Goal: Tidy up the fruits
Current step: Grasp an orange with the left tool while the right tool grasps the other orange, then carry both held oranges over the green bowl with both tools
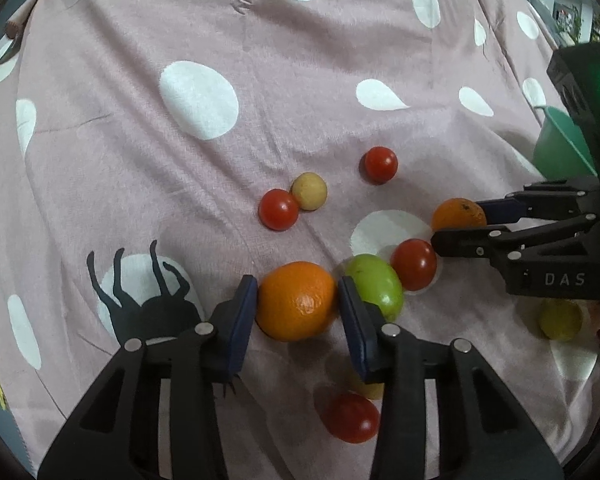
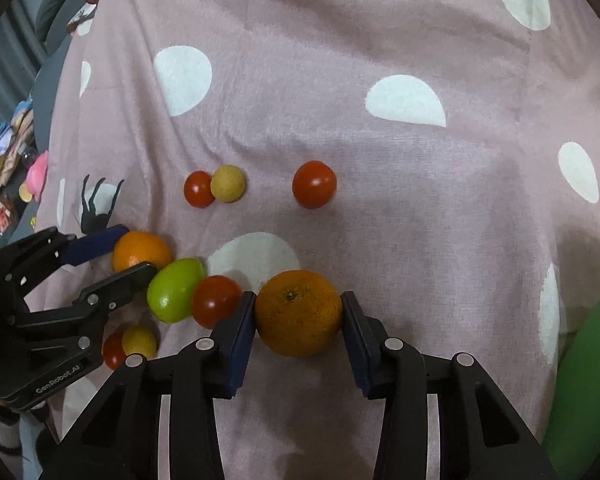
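Note:
Fruits lie on a pink dotted cloth (image 1: 140,160). My left gripper (image 1: 298,304) is shut on an orange (image 1: 296,300), its pads touching both sides; it also shows in the right wrist view (image 2: 142,254). My right gripper (image 2: 298,316) is shut on a second orange (image 2: 298,312), seen from the left wrist too (image 1: 458,214). A green fruit (image 1: 376,290) and a red tomato (image 1: 414,264) lie between the two oranges. Two more tomatoes (image 1: 278,209) (image 1: 379,164) and a tan fruit (image 1: 309,191) lie farther out.
A green bowl (image 1: 560,144) stands at the right, also in the right wrist view (image 2: 588,368). A tomato (image 1: 352,416) and a yellow fruit (image 2: 139,341) lie under my left gripper. Another yellow fruit (image 1: 560,318) lies at right. Clutter lies beyond the cloth's left edge (image 2: 12,168).

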### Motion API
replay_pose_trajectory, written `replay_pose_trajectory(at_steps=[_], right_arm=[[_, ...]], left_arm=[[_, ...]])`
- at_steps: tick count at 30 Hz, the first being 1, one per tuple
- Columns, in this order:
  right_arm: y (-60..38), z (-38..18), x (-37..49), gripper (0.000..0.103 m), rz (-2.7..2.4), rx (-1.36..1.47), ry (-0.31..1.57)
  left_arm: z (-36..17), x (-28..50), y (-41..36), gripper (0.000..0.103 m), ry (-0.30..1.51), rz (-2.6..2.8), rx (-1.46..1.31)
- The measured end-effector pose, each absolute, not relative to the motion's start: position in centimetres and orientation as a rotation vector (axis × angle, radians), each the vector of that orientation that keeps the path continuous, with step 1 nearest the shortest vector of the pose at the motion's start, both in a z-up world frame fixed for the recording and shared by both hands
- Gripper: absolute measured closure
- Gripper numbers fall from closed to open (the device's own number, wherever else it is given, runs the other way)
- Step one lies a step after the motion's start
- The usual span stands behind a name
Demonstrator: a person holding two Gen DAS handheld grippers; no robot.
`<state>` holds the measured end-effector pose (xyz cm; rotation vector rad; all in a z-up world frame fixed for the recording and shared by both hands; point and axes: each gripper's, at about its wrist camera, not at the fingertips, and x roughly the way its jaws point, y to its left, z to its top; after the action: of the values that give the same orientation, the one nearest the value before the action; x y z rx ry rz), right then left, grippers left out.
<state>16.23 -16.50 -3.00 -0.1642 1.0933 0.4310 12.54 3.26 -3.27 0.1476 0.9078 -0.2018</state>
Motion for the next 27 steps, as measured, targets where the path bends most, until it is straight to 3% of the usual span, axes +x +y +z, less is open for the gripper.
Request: replay_pose_trajectory(at_steps=[12, 27], right_arm=[[-17.7, 0.7, 12.5, 0.060, 0.485, -0.071, 0.992], [-27.8, 5.1, 7.5, 0.060, 0.346, 0.118, 0.761]], left_arm=[[0.9, 8.0, 3.6, 0.063, 0.828, -0.254, -0.033], [7.2, 7.3, -7.8, 0.063, 0.699, -0.509, -0.047]])
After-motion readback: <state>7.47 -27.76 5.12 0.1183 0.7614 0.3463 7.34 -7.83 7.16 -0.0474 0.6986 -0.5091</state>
